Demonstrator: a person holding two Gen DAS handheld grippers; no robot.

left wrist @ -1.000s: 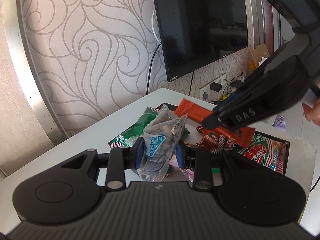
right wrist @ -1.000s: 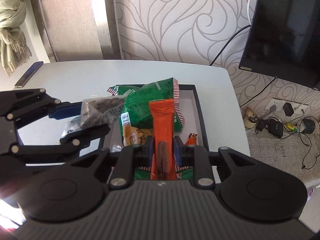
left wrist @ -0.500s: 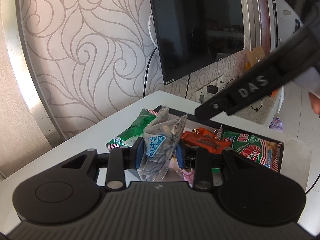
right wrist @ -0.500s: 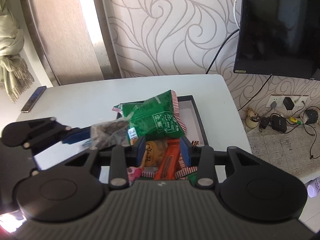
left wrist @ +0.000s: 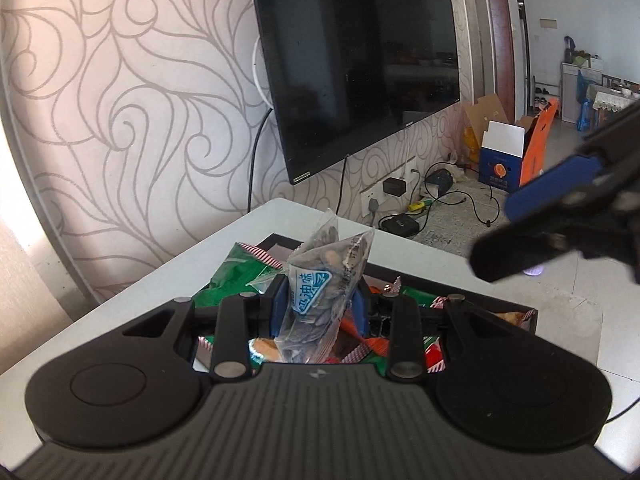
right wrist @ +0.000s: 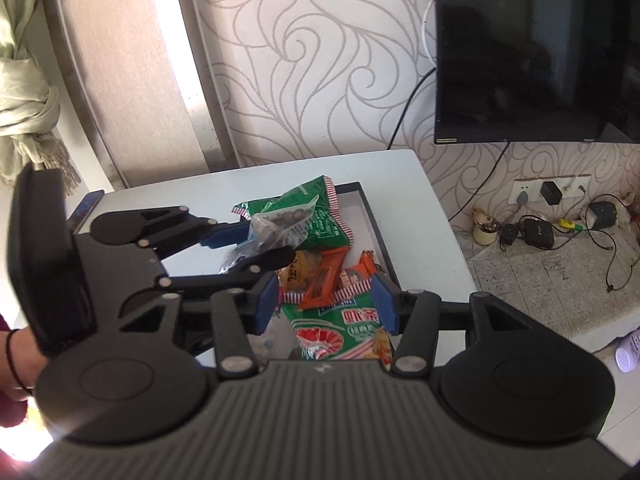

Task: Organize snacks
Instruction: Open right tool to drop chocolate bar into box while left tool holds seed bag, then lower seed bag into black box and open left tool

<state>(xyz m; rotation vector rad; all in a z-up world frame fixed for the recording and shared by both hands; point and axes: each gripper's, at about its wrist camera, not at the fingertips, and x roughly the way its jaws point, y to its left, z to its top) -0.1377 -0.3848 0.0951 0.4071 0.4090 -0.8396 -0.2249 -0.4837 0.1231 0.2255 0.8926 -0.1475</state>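
My left gripper [left wrist: 318, 304] is shut on a clear packet of sunflower seeds [left wrist: 320, 280] and holds it upright above the black tray [left wrist: 460, 284]. From the right wrist view, that left gripper [right wrist: 256, 244] and the seed packet [right wrist: 280, 224] hang over the tray's left side. My right gripper [right wrist: 325, 306] is above the tray, its jaws opening, with nothing between them. An orange bar [right wrist: 322, 280] lies loose in the tray below it, among a green bag [right wrist: 316, 216] and a green and red bag [right wrist: 344, 332]. The right gripper [left wrist: 520, 232] shows at the right of the left wrist view.
The tray [right wrist: 370, 216] sits on a white table [right wrist: 400, 176] against a patterned wall with a black TV [right wrist: 540, 52]. A phone [right wrist: 86, 210] lies at the table's left edge. Cables and adaptors [right wrist: 540, 232] litter the floor on the right. A person's hand [right wrist: 16, 360] is at the lower left.
The right gripper let go of the orange bar, which now lies in the tray, then rose with its jaws spreading. The left gripper shifted over the tray with the seed packet.
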